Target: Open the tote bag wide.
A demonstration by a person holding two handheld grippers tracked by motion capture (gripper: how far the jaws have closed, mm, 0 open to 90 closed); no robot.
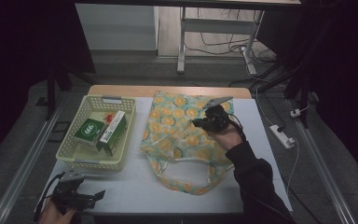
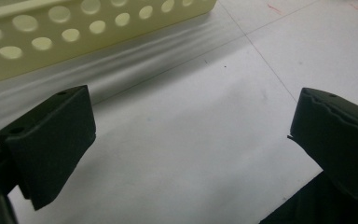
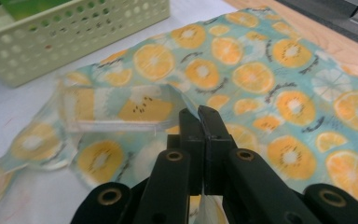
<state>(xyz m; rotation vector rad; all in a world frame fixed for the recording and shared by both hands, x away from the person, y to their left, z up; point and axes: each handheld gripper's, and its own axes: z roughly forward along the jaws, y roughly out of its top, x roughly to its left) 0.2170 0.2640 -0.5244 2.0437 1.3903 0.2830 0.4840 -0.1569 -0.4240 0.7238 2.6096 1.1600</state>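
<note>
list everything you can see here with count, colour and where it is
fruit-print bag: 1, teal with orange slices, flat mid-table
basket: 1, pale yellow, table left
green box: 1, green, in basket
green-white box: 1, in basket beside it
table: 1, white top, wooden far edge
power strip: 1, white, floor right
left gripper: 1, black, near-left edge, fingers open
right gripper: 1, black, over the bag, fingers shut, cloth seemingly pinched
</note>
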